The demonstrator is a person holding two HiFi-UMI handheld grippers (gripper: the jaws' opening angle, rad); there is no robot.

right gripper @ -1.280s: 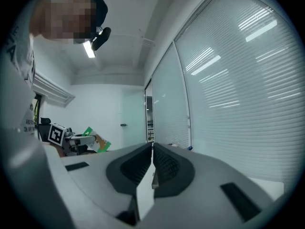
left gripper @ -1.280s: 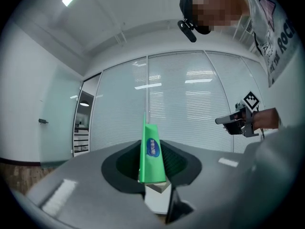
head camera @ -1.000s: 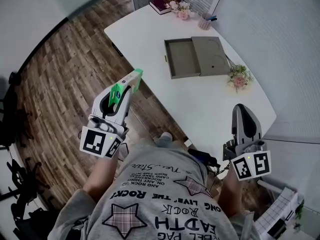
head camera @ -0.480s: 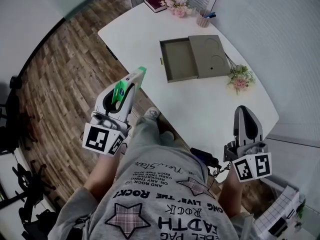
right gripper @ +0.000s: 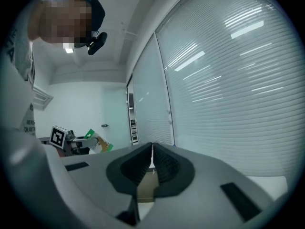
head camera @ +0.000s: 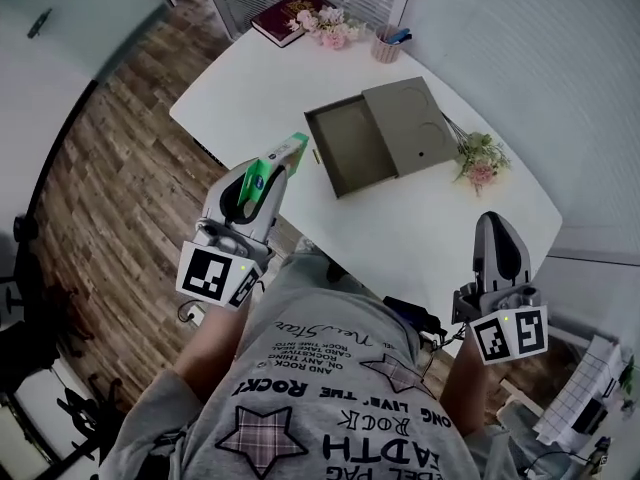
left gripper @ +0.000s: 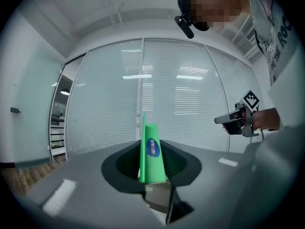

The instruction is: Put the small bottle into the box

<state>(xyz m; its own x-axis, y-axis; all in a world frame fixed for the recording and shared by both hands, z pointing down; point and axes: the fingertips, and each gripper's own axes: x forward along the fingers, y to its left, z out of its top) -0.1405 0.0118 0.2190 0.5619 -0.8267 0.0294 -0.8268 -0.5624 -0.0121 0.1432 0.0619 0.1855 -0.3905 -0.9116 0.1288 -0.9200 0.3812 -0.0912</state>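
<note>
A small green bottle (head camera: 268, 173) with a blue label sits between the jaws of my left gripper (head camera: 284, 160), which is shut on it and held over the floor just short of the white table (head camera: 250, 78). In the left gripper view the green bottle (left gripper: 151, 151) stands up between the left gripper's jaws (left gripper: 153, 168). The olive-grey box (head camera: 348, 148) lies open on the table, its lid (head camera: 412, 120) beside the tray. My right gripper (head camera: 494, 224) is shut and empty near the table's near right edge; in its own view the right gripper (right gripper: 151, 160) has its jaws pressed together.
A dark red book (head camera: 283, 15), pink flowers (head camera: 325, 24) and a pen cup (head camera: 388, 42) stand at the table's far end. A flower sprig (head camera: 476, 161) lies right of the box. Wooden floor (head camera: 120, 168) lies to the left; a glass wall with blinds (left gripper: 157, 94) is ahead.
The table and box have drawn closer and shifted left in the head view. The left gripper with the green bottle has come nearer the table edge. Both grippers keep their jaw positions.
</note>
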